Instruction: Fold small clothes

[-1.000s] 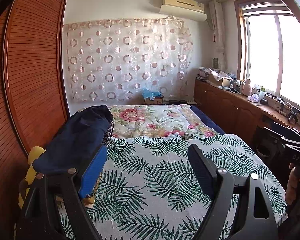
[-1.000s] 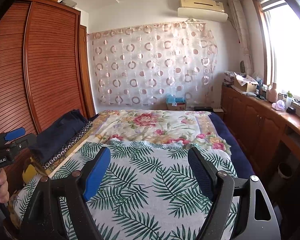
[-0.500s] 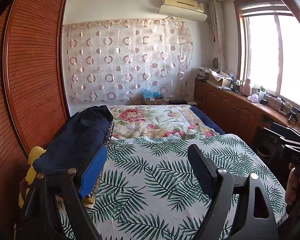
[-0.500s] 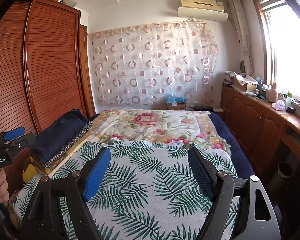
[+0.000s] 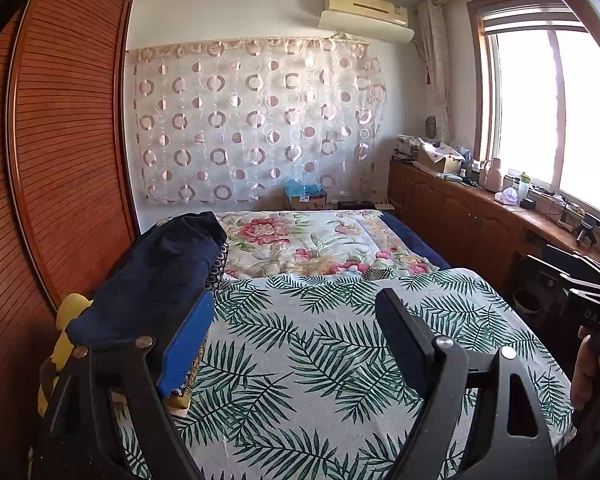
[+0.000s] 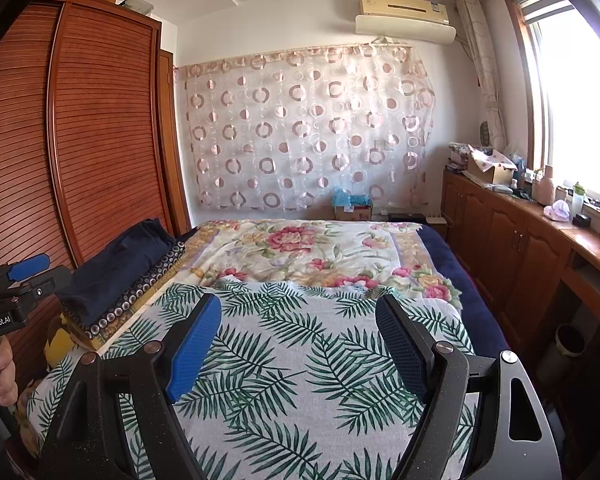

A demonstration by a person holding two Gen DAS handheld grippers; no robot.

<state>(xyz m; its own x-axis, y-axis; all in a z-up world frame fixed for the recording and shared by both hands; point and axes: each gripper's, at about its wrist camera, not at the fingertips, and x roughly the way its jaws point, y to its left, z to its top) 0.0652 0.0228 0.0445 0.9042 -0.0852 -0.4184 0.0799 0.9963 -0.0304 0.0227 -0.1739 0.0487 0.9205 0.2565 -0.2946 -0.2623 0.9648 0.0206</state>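
Observation:
A stack of folded clothes lies on the bed's left side, with a dark navy garment (image 5: 156, 276) on top, also in the right wrist view (image 6: 116, 268). Under it lies a dark piece with a ring pattern (image 6: 152, 284) and yellow fabric (image 5: 66, 320). My left gripper (image 5: 292, 320) is open and empty above the palm-leaf cover (image 5: 312, 344), just right of the stack. My right gripper (image 6: 298, 324) is open and empty over the same cover (image 6: 300, 344). The left gripper also shows at the left edge of the right wrist view (image 6: 16, 292).
A floral quilt (image 6: 300, 252) covers the far half of the bed. A wooden slatted wardrobe (image 6: 80, 140) stands along the left. A low wooden cabinet (image 6: 512, 240) with clutter runs under the window on the right. A bin (image 6: 568, 344) stands beside the bed.

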